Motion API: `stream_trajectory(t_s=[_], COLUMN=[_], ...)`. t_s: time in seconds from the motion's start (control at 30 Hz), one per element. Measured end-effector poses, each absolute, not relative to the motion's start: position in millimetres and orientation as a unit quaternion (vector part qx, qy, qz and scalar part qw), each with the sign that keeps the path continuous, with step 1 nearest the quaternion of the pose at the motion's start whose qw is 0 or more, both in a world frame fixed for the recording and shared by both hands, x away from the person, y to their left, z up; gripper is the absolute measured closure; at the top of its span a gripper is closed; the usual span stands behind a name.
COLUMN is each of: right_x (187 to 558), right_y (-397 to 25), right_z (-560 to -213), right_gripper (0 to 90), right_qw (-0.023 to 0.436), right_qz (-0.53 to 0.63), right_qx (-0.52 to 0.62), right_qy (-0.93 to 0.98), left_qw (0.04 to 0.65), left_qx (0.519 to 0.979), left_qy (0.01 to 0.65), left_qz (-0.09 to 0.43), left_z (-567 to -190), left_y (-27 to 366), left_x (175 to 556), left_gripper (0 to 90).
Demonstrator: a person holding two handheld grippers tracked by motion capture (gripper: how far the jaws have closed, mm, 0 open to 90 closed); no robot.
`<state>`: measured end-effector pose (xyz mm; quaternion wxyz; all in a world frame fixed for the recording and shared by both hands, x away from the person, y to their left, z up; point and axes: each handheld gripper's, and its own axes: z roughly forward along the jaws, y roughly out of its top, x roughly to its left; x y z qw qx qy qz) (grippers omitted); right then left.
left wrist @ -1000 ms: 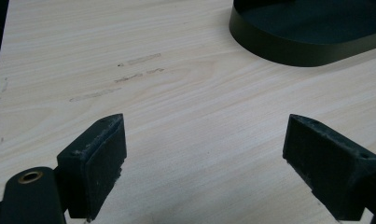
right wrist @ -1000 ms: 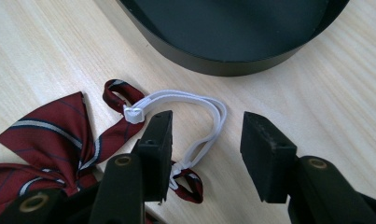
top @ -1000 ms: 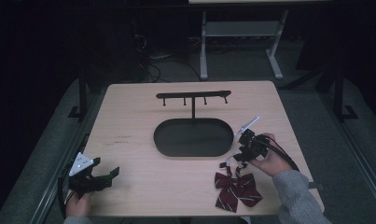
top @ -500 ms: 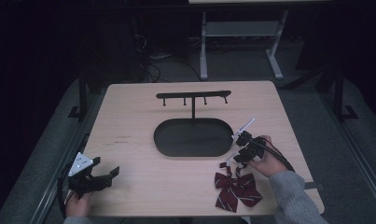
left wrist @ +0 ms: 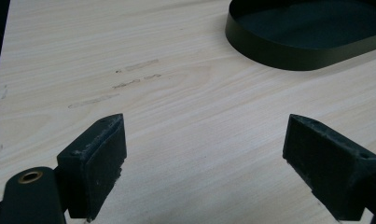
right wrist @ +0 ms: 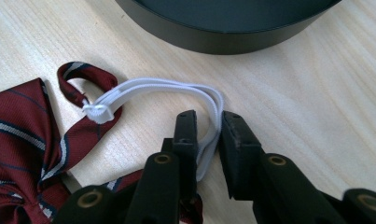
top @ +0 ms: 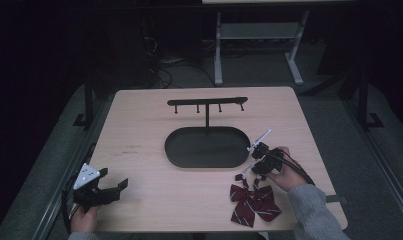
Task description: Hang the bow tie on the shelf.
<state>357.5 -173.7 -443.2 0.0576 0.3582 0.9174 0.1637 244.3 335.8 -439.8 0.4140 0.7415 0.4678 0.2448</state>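
A dark red striped bow tie [top: 252, 204] lies at the table's front right, also in the right gripper view [right wrist: 22, 140]. Its white elastic loop [right wrist: 167, 88] stretches from the tie toward the black oval base. My right gripper [right wrist: 206, 121] is shut on the far end of that loop, low against the table; from above, the right gripper [top: 249, 171] sits between tie and base, held by a hand. My left gripper [top: 120, 187] rests at the front left, and its jaws [left wrist: 204, 140] stand wide open over bare wood.
A black stand occupies the table's middle: an oval tray base [top: 179, 155] with a post and a horizontal bar with pegs [top: 207, 102]. The base wall [right wrist: 223, 39] is just beyond the right gripper, and its rim [left wrist: 288, 51] lies far ahead of the left gripper.
The right gripper has dropped slightly toward the front, down to the bow tie's elastic loop. The left gripper has stayed put.
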Motion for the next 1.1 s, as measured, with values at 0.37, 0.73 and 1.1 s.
stream_trajectory(t_s=[0.37,0.73,1.1], right_x=[358.9,352.5,346.8], right_y=[-175.2,-171.7,-170.8], right_z=[-443.0,-428.6,-402.4], right_gripper=[87.8,88.0,88.0], right_qw=[0.032,0.034,0.038], right_qz=[0.167,0.175,0.202], right_qx=[0.353,0.327,0.309], right_qy=[0.920,0.928,0.929], left_qw=[0.412,0.412,0.411], left_qx=[0.743,0.743,0.743], left_qy=[0.467,0.468,0.468], left_qz=[0.245,0.244,0.245], left_z=[-439.5,-439.7,-439.6], left_y=[335.7,335.0,335.5], left_x=[244.0,243.7,243.7], left_gripper=[13.0,13.0,13.0])
